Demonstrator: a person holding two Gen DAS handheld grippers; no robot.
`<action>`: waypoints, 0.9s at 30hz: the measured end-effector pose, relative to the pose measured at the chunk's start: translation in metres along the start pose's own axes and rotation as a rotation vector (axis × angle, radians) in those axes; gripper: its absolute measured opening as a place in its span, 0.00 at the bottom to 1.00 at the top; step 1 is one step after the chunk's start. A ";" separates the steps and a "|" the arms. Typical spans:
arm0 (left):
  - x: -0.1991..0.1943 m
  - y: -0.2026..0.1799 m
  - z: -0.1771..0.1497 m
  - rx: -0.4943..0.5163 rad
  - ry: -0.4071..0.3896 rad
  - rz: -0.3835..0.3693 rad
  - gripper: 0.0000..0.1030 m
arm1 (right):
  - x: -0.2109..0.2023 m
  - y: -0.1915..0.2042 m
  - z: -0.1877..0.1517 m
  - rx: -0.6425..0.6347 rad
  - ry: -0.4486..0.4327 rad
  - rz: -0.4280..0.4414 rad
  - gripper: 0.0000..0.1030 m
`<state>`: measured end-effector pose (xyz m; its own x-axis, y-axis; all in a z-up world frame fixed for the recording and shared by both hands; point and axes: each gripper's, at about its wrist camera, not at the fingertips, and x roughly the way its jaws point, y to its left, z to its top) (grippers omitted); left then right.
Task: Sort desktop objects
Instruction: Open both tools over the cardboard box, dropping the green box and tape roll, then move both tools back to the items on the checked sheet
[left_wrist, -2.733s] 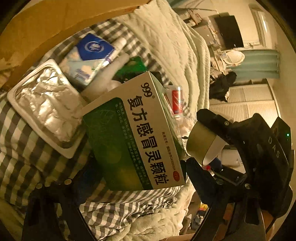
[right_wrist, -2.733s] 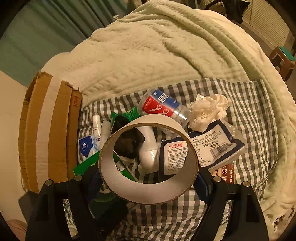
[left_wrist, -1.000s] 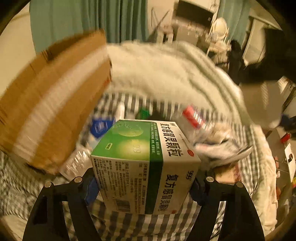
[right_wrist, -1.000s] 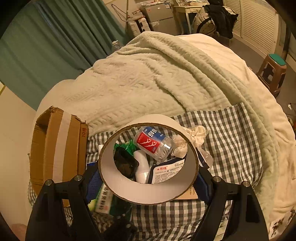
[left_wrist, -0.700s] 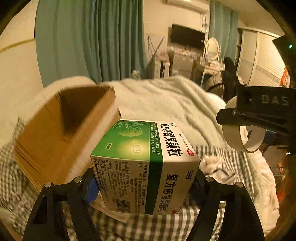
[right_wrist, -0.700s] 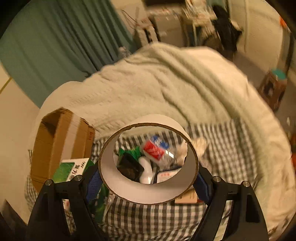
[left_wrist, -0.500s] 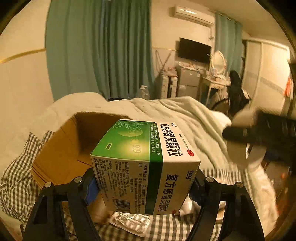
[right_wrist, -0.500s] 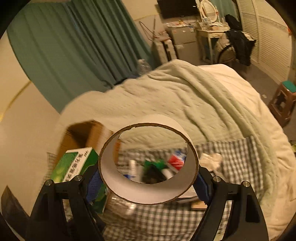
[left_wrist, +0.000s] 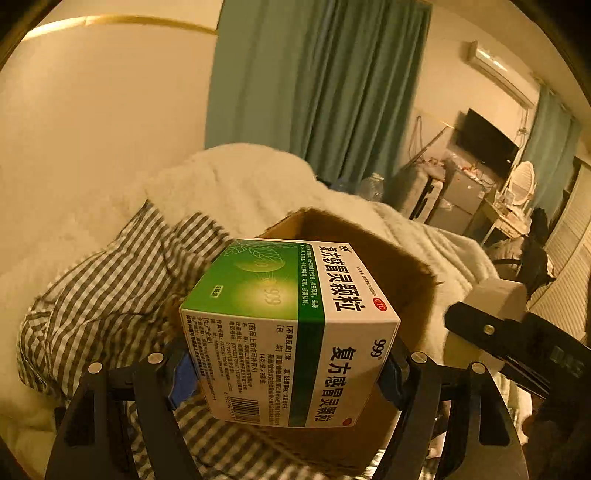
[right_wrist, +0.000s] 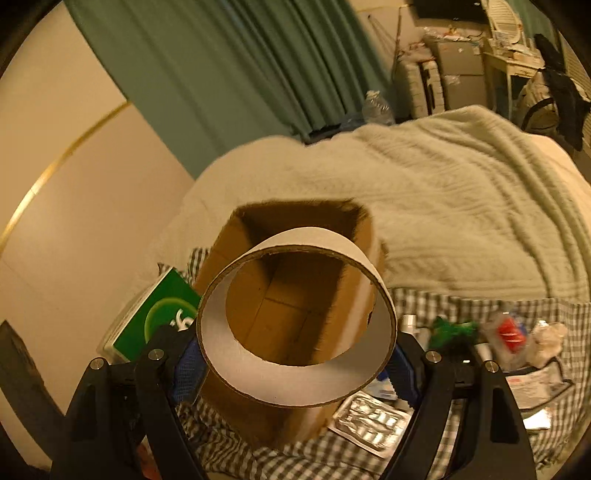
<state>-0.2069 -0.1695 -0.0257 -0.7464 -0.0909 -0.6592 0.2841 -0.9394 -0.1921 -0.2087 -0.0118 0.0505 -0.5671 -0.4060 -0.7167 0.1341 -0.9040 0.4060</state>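
Note:
My left gripper (left_wrist: 286, 363) is shut on a green and white medicine box (left_wrist: 288, 325), held in the air just in front of an open cardboard box (left_wrist: 413, 273). My right gripper (right_wrist: 295, 360) is shut on a white cardboard tape ring (right_wrist: 295, 384), which hangs over the mouth of the same cardboard box (right_wrist: 295, 314); the box's bare brown floor shows through the ring. The medicine box (right_wrist: 162, 317) appears at the left of the right wrist view. The right gripper and its ring (left_wrist: 495, 299) appear at the right of the left wrist view.
The cardboard box stands on a checked cloth (right_wrist: 461, 306) over a bed with a pale blanket (right_wrist: 461, 192). A blister pack (right_wrist: 373, 421), a green packet (right_wrist: 450, 328), a red-labelled bottle (right_wrist: 509, 334) and paper packs lie on the cloth to the right. A wall (left_wrist: 92, 129) and curtains (left_wrist: 314, 81) stand behind.
Both grippers have swung left and upward from the pile of objects to the cardboard box, each still holding its object. The box's open mouth has come into view.

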 end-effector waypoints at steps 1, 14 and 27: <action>0.002 0.004 0.000 0.009 -0.006 -0.009 0.77 | 0.009 0.002 -0.002 0.003 0.015 0.004 0.79; 0.006 -0.022 -0.002 0.058 -0.032 -0.038 1.00 | 0.004 -0.018 0.006 0.047 -0.103 -0.019 1.00; -0.032 -0.145 -0.094 0.300 0.053 -0.221 1.00 | -0.103 -0.138 -0.029 0.079 -0.164 -0.266 1.00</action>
<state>-0.1677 0.0009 -0.0449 -0.7358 0.1343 -0.6637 -0.0752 -0.9903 -0.1170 -0.1451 0.1512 0.0516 -0.6980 -0.1240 -0.7053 -0.0960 -0.9598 0.2637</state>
